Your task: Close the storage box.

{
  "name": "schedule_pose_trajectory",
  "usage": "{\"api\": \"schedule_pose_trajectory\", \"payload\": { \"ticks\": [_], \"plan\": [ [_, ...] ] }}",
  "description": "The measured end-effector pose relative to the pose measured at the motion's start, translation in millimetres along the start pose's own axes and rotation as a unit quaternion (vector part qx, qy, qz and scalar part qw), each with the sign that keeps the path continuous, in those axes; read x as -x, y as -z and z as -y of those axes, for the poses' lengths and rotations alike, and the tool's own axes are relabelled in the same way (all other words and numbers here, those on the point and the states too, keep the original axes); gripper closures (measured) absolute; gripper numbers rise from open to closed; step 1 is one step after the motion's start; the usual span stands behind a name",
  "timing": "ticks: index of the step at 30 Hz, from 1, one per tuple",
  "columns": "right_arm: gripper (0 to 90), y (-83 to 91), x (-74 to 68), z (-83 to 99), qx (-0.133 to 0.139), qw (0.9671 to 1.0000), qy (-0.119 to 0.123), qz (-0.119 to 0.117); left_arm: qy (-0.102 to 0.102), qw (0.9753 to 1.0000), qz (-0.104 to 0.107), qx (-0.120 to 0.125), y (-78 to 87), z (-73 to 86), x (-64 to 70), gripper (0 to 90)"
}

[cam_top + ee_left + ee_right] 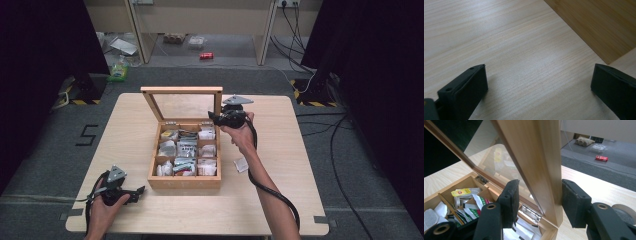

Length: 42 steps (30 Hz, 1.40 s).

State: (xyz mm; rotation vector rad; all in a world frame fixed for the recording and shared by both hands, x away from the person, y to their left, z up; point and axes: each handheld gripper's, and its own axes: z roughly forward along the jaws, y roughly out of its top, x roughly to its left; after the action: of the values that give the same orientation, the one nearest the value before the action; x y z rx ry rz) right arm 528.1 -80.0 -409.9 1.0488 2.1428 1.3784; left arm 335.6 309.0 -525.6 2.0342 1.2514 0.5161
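High view shows the wooden tea box (pixel 184 181) mid-desk (pixel 280 200), glass lid (pixel 182 105) propped up, compartments stuffed with packets. Right gripper (pixel 214 117) straddles the lid's side frame, not quite clamped; left gripper (pixel 141 190) rests wide, empty.

1 bench (pixel 280 200) carries 1 wooden box (pixel 184 181) with 1 raised glass lid (pixel 182 103) and 9 compartments of tea bags; 1 loose sachet (pixel 241 164) lies beside it. 2 grippers: left (pixel 139 191), right (pixel 212 118).

The pale wooden square surface (pixel 280 200) carries an open wooden compartment box (pixel 184 182) and a small white sachet (pixel 241 164) beside it.
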Motion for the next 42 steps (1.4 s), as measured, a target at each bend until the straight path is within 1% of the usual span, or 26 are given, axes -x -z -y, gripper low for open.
{"api": "schedule_pose_trajectory", "payload": {
  "ticks": [3,8,14,18,19,20,21,26,28,34,35,36,38,40,42],
  "plan": [
    [49.7,1.7,-1.1,0.5,-0.001,1.0,0.004,-0.001,0.0,1.0,0.0,0.0,0.0,0.0,0.0,0.1],
    [49.0,4.1,-3.4,1.8,0.001,1.0,-0.001,0.0,0.0,1.0,0.0,0.0,0.0,0.0,-0.1,0.1],
    [47.9,8.0,-3.9,3.4,0.011,0.9999,-0.011,-0.005,0.0,1.0,0.0,0.0,0.0,0.0,-0.1,0.1],
    [45.6,10.7,-5.9,4.3,0.015,0.9996,-0.02,-0.01,0.0,1.0,0.0,0.0,0.0,0.0,0.0,0.1],
    [45.3,11.5,-6.3,4.6,0.015,0.9997,-0.018,-0.009,0.001,1.0,0.0,0.0,0.0,0.0,0.1,0.1],
    [44.8,12.4,-7.2,5.1,0.016,0.9996,-0.019,-0.01,-0.008,0.9999,-0.007,0.002,0.1,-0.4,-1.2,0.1],
    [44.3,13.3,-7.5,5.5,0.016,0.9996,-0.018,-0.011,0.001,1.0,0.0,0.0,-0.2,0.0,-0.1,0.1],
    [42.3,17.0,-9.5,9.0,0.022,0.9994,-0.023,-0.015,0.0,1.0,0.0,0.0,0.0,0.0,0.0,0.1],
    [41.9,18.2,-10.5,9.9,0.025,0.9994,-0.018,-0.016,0.0,1.0,0.0,0.0,0.0,0.0,-0.1,0.1],
    [39.5,23.4,-13.8,11.8,0.031,0.9992,-0.018,-0.019,-0.001,1.0,0.0,-0.001,0.2,-0.1,-0.1,0.1],
    [38.9,25.2,-14.2,12.0,0.028,0.9992,-0.022,-0.018,-0.001,1.0,0.0,-0.001,0.1,-0.1,-0.1,0.1],
    [39.2,26.8,-14.2,12.5,0.027,0.9989,-0.034,-0.021,-0.001,1.0,0.0,0.0,0.1,-0.1,-0.1,0.1],
    [40.5,30.3,-13.0,14.1,0.029,0.9978,-0.051,-0.031,0.0,1.0,0.0,0.0,0.0,0.0,0.0,0.1],
    [41.7,32.8,-12.7,15.5,0.032,0.9975,-0.052,-0.036,-0.001,1.0,0.0,0.0,0.0,0.0,0.0,0.1],
    [41.7,34.3,-13.8,16.5,0.031,0.9975,-0.052,-0.036,0.0,1.0,0.0,0.0,0.1,-0.1,0.0,0.1]
  ]
}}
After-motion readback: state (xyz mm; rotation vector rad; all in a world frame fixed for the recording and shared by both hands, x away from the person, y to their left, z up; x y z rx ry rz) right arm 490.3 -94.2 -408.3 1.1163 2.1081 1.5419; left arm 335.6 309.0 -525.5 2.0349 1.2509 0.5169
